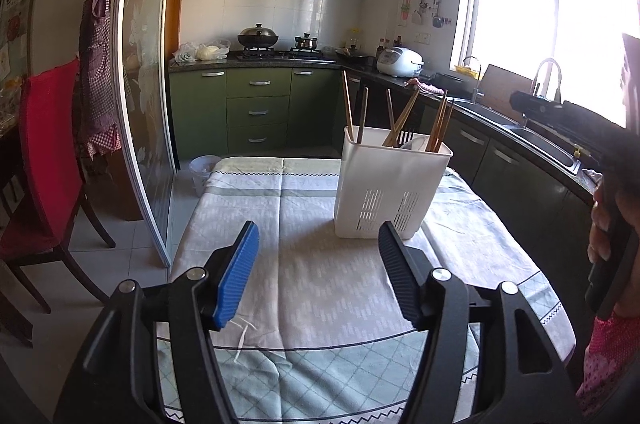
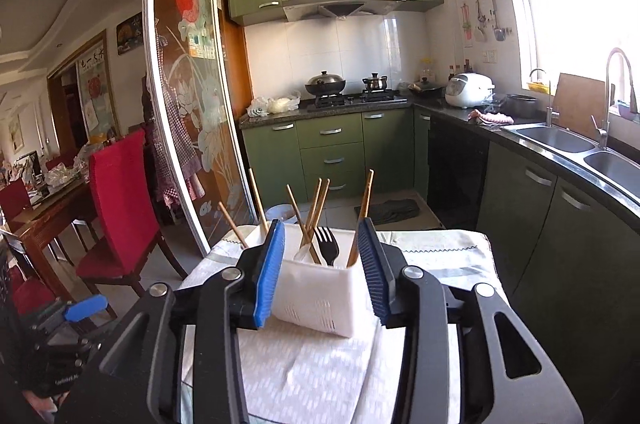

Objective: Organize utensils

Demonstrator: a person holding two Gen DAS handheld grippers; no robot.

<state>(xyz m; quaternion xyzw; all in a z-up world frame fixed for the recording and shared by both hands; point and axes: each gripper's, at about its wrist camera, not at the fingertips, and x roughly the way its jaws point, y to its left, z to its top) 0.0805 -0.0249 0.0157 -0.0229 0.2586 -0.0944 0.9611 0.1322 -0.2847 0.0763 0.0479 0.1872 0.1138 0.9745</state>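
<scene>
Table: small, set in a kitchen, its top wholly covered by a cloth.

Tablecloth: pale fabric with a fine white dash pattern across the middle, a cream and grey-green striped band at the far end, a teal diamond-grid section at the near end, edged with a dark line and white zigzag trim. Lightly creased; it hangs over the edges.

Utensil holder: white plastic, rectangular, upright, slotted vents low on its walls. Stands directly on the cloth toward the far right part of the top. Holds wooden chopsticks leaning at various angles, a black fork and a white spoon.
</scene>
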